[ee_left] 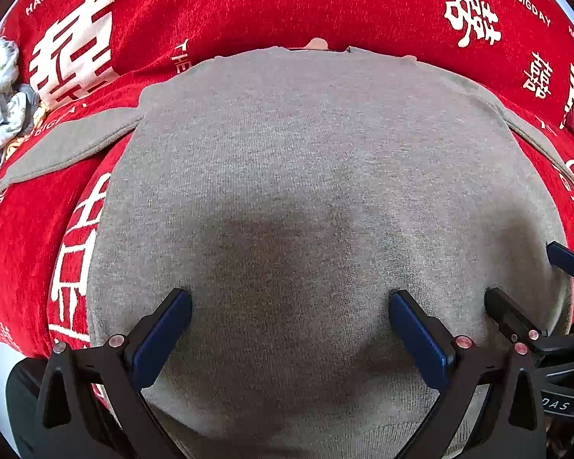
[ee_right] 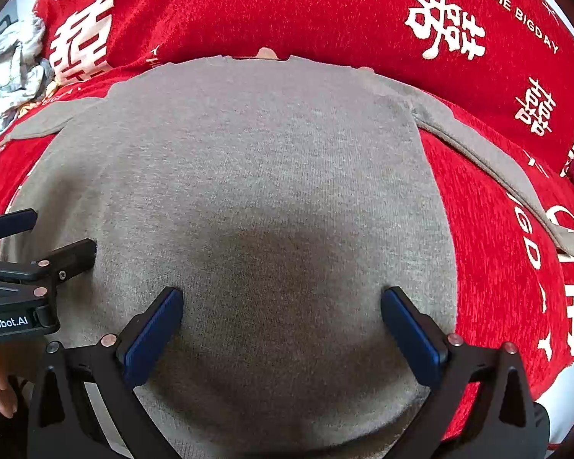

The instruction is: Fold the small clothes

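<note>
Hovering both claws, left gripper and right gripper, jaws spread apart, empty. We see the grey sweater spread flat right under and ahead of them on the red cloth.

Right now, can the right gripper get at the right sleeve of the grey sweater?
Probably yes. The right gripper hangs open over the grey sweater, and the right sleeve lies flat on the red cloth, with nothing between.
</note>
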Demonstrator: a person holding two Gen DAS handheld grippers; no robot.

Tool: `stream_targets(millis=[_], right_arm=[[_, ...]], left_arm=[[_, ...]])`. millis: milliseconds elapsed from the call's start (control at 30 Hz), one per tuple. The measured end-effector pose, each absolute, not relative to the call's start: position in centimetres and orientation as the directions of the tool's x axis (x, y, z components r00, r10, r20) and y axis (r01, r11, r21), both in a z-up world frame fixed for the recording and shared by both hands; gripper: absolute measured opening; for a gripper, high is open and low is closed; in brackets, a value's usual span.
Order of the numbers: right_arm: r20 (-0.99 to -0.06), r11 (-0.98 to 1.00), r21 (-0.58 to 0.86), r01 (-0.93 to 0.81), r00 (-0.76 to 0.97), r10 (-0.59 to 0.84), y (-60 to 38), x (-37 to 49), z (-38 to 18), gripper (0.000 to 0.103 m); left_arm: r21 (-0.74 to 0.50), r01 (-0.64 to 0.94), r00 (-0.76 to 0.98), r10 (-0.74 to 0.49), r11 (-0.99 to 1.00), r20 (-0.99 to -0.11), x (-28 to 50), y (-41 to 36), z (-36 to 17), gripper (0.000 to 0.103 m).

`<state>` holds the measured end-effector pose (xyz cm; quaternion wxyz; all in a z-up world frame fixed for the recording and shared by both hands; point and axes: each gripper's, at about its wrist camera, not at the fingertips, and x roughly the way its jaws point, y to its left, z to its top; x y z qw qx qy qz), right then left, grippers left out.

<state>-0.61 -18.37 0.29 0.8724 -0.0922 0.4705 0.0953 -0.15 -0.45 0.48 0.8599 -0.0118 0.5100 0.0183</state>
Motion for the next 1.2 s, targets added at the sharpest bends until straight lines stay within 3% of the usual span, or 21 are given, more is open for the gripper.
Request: stream_targets(millis=[967,1200], right_arm=[[-0.841,0.955,-0.099,-0.279,0.536,0.069,-18.0,-0.6,0.8,0.103],[-0.808,0.969,-0.010,-0.249,0.573,0.139,-20.6,0.1,4.0,0.103]], left_arm=[[0.019,-0.045,0.448,0.037,0.999,-0.893,0.3,-0.7,0.7,0.103],[0.096,-0.006,0.475,0.088,0.995,-0.876,0.8,-2.8,2.4,0.103]])
